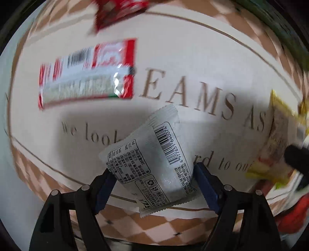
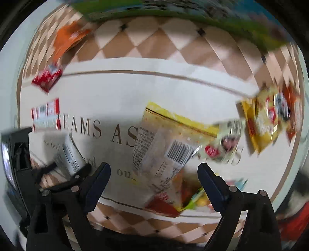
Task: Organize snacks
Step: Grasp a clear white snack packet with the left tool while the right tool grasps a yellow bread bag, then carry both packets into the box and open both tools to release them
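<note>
My left gripper (image 1: 153,170) is shut on a white snack packet (image 1: 152,160) with a barcode, its fingers pressing both sides; it shows again in the right wrist view (image 2: 69,154). My right gripper (image 2: 154,170) is open, its fingers on either side of a yellow snack bag (image 2: 170,150) that lies back side up on the mat; I cannot tell if they touch it. The same bag shows at the right edge of the left view (image 1: 280,139). A red and white packet (image 1: 87,75) lies flat at the left.
A printed cream mat (image 1: 193,67) with a checkered border covers the table. A red packet (image 2: 47,77), an orange packet (image 2: 69,38), a pale packet (image 2: 226,144) and a yellow and red bag (image 2: 264,123) lie around. A green box (image 2: 173,13) stands at the back.
</note>
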